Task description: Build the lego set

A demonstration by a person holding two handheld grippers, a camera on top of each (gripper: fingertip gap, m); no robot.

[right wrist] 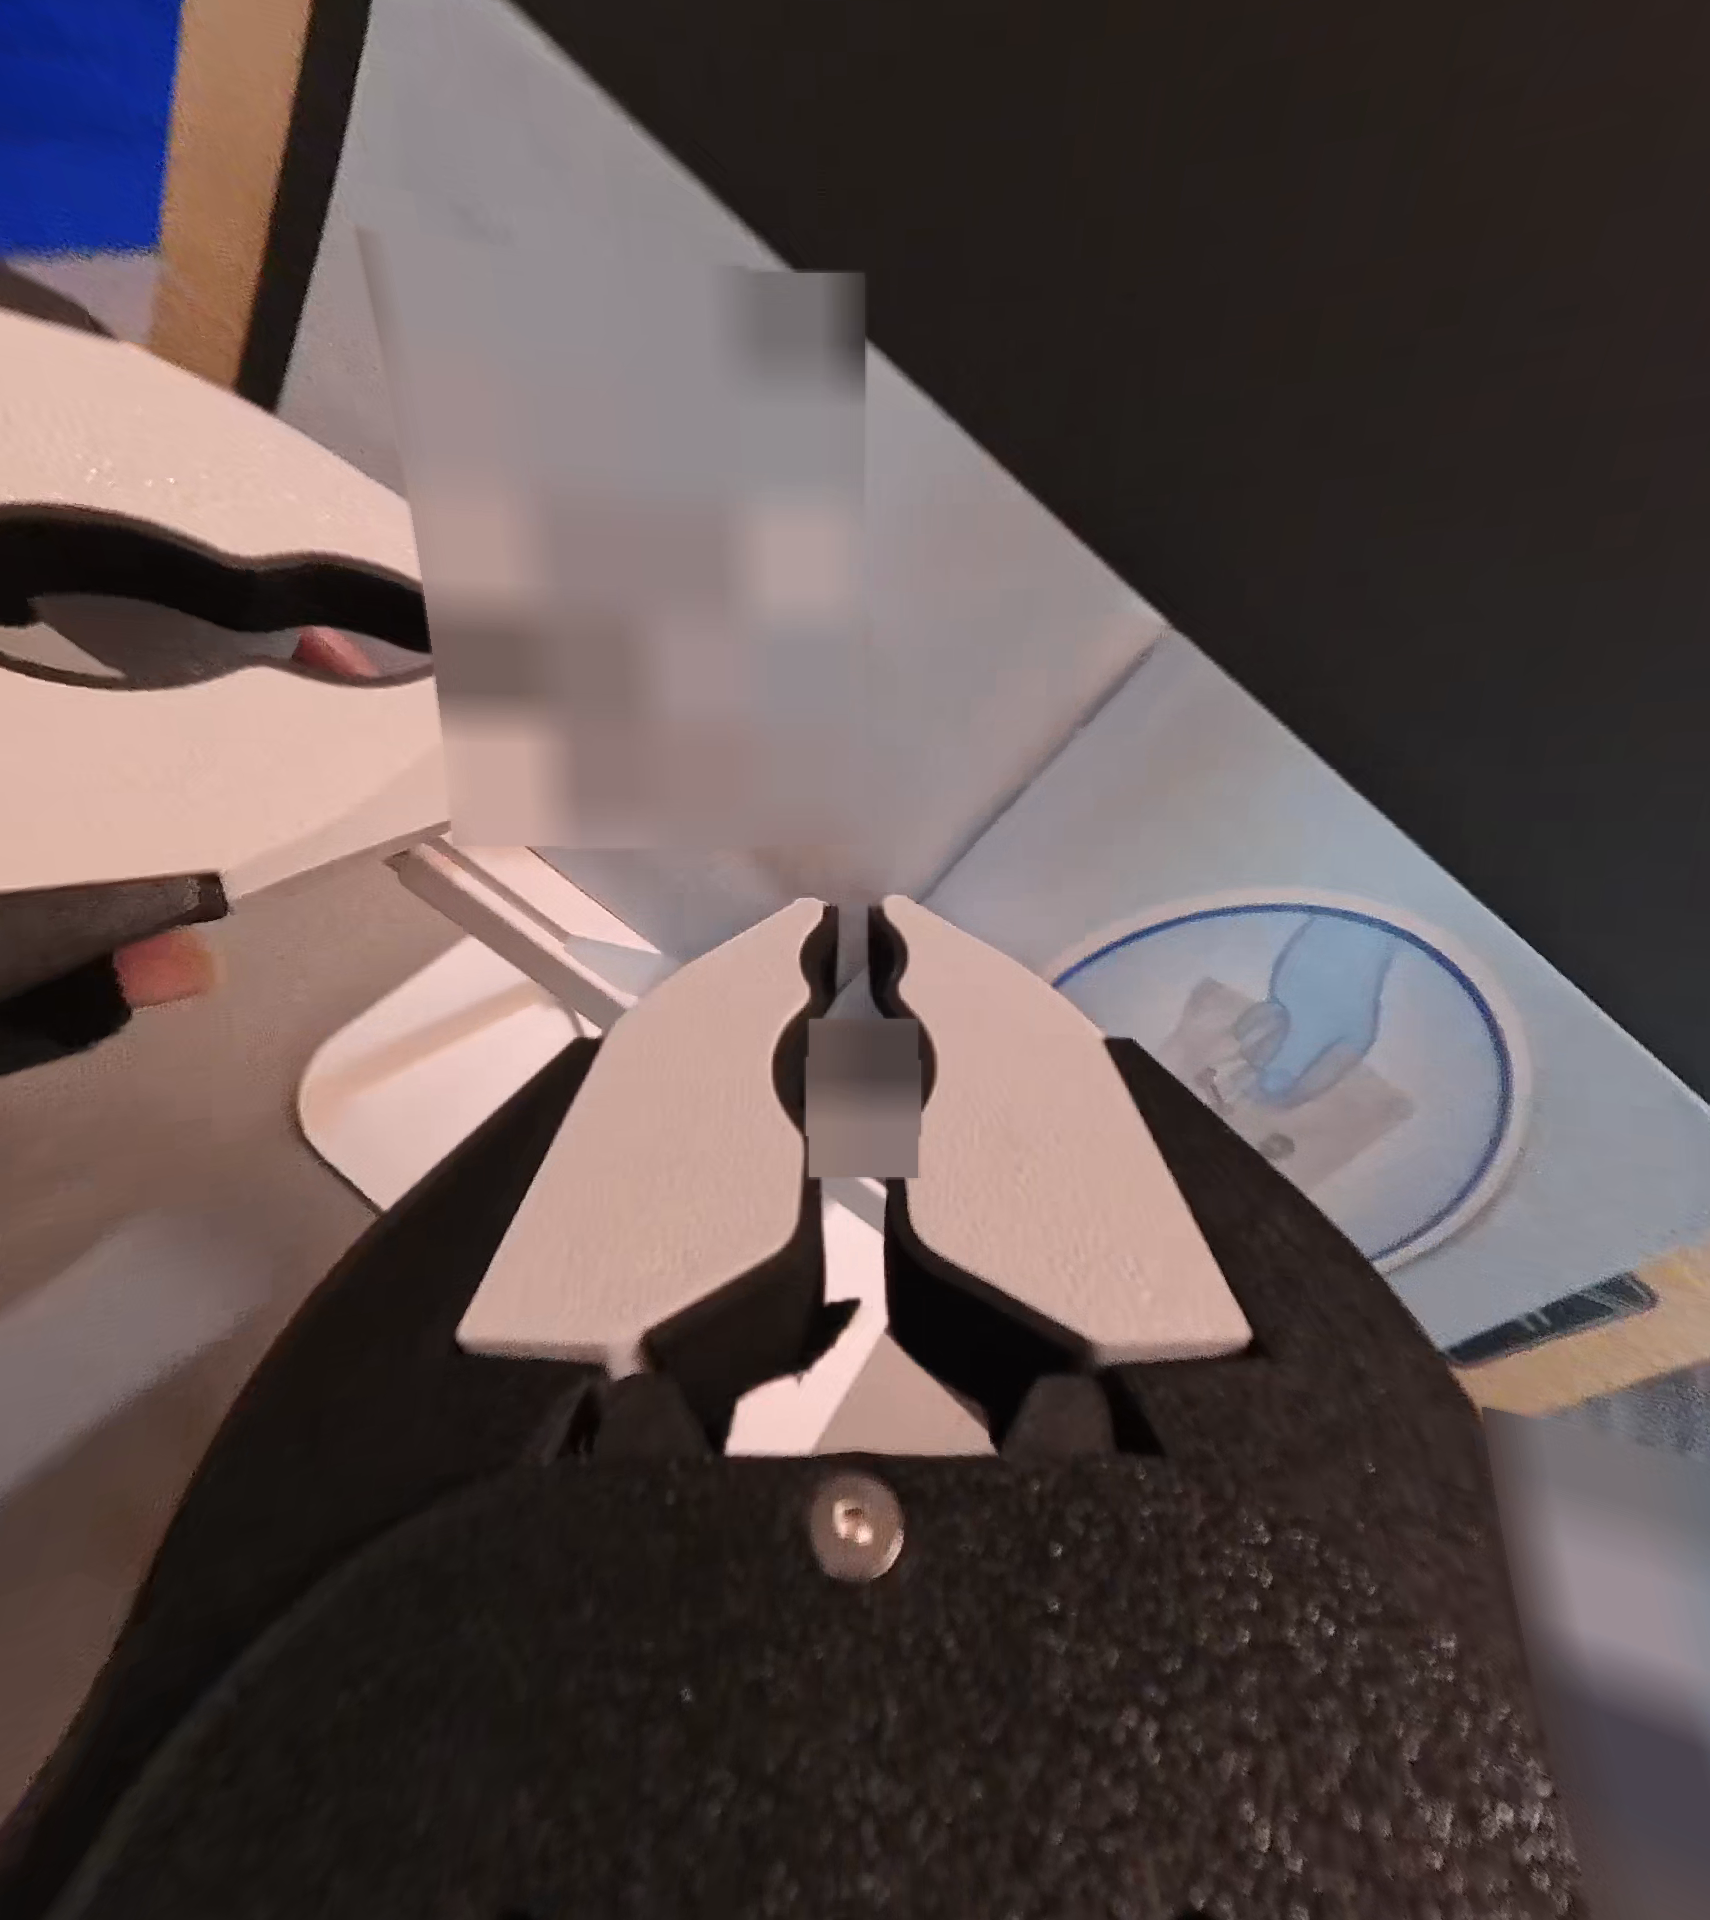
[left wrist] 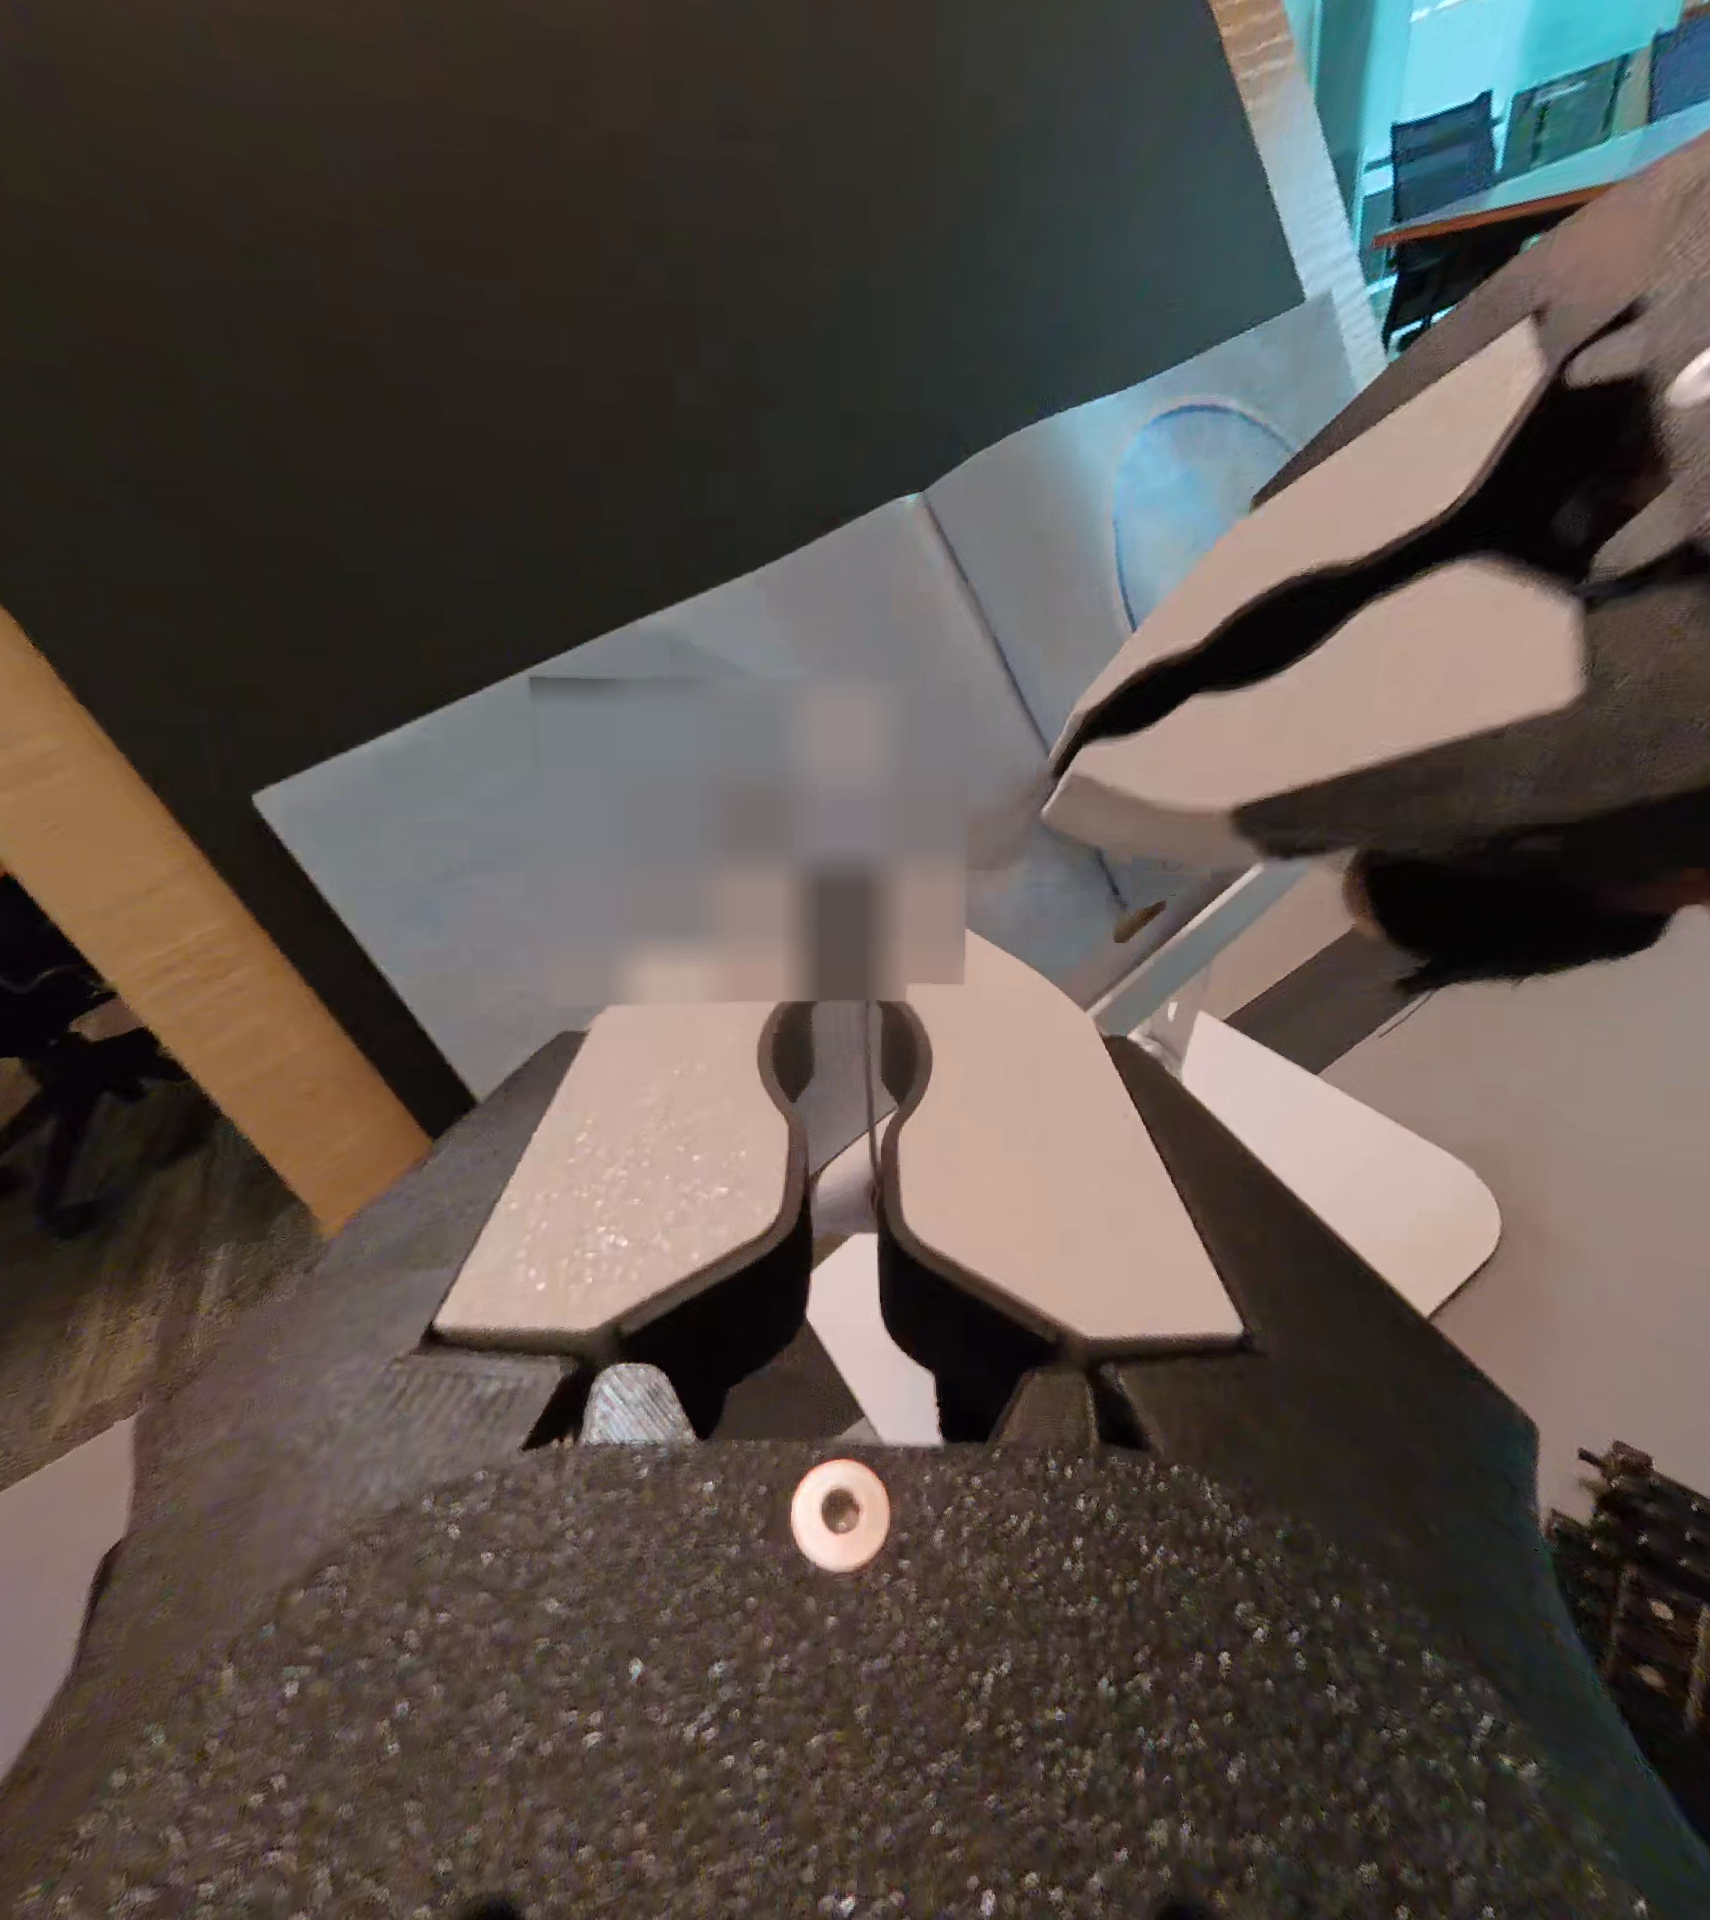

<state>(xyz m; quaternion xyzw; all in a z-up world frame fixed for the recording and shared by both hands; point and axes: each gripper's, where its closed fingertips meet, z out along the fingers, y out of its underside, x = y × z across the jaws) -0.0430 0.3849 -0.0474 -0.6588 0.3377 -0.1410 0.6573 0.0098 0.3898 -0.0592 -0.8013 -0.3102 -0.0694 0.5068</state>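
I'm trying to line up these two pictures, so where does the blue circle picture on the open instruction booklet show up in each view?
Left wrist view: the blue circle sits upper right of centre, partly hidden behind the right tongs.
Right wrist view: it lies right of centre, beside the right tongs' tips, fully visible.
Shared landmark: the white stand base under the open booklet.

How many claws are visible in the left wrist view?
2. The left claw sits at bottom centre, facing the booklet; the right claw is at the upper right, pinching the booklet's page.
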